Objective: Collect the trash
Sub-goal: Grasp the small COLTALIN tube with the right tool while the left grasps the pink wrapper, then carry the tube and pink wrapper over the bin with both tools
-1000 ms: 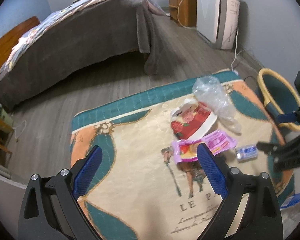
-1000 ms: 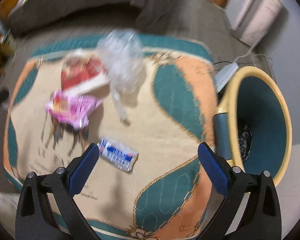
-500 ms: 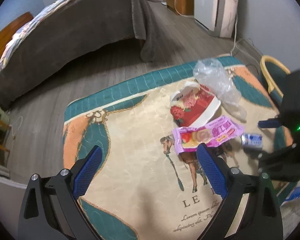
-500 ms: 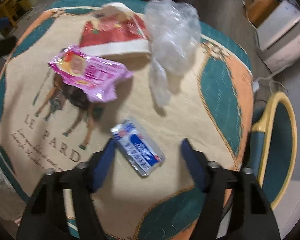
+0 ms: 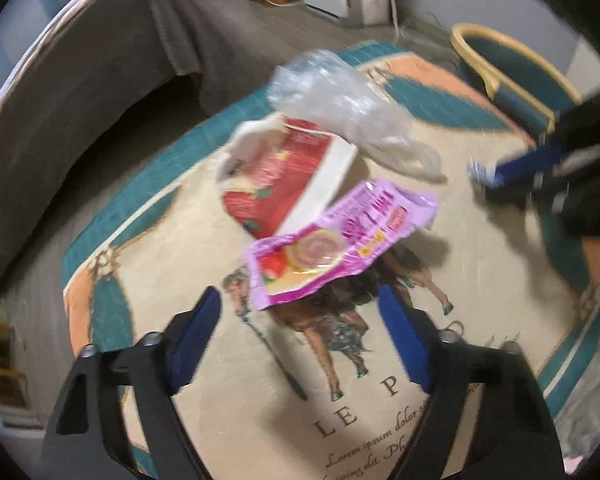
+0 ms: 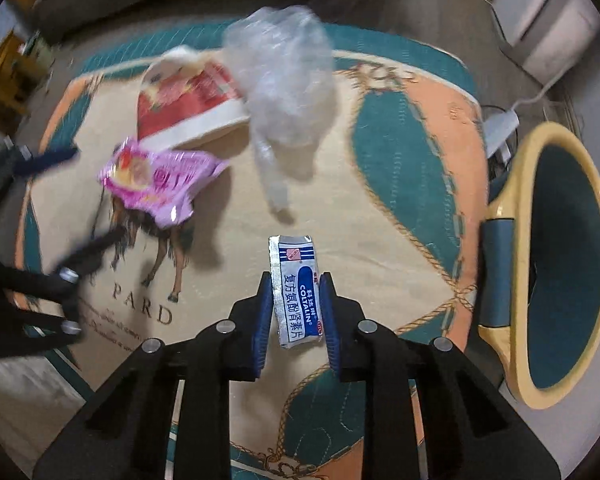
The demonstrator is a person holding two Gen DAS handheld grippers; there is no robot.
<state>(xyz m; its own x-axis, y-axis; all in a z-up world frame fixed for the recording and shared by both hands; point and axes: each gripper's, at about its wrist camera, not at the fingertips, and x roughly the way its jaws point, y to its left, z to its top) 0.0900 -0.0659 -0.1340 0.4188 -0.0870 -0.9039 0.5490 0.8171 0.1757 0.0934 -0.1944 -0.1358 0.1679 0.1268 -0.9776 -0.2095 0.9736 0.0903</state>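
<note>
Two views disagree on detail. Your right wrist view shows the small blue-and-white foil sachet (image 6: pixel 296 290) sharply, printed lettering legible, and the yellow-rimmed teal waste basket (image 6: pixel 520 264) standing just off the patterned rug (image 6: pixel 404 152) at the right; your left wrist view shows that sachet only as a blurred sliver at the right tool's tips. The left view alone shows the grey-covered bed (image 5: pixel 80 80) beyond the rug.

Against the earlier frames, your right tool (image 6: pixel 294 300) has just been closing, and its blue pads now press both long edges of the sachet, which previously lay skewed on the rug between wide jaws. Your left tool (image 5: pixel 300 308) has dropped closer to the pink crinkled snack wrapper (image 5: pixel 340 240) and has been narrowing; its jaws stand apart, nothing between them, the wrapper just beyond the tips.

The sachet's long axis runs along the right tool's fingers, its far end pointing away toward the clear crumpled plastic bag (image 6: pixel 284 80). The red-and-white paper carton (image 6: pixel 188 100) lies beside that bag, touching the pink wrapper.
</note>
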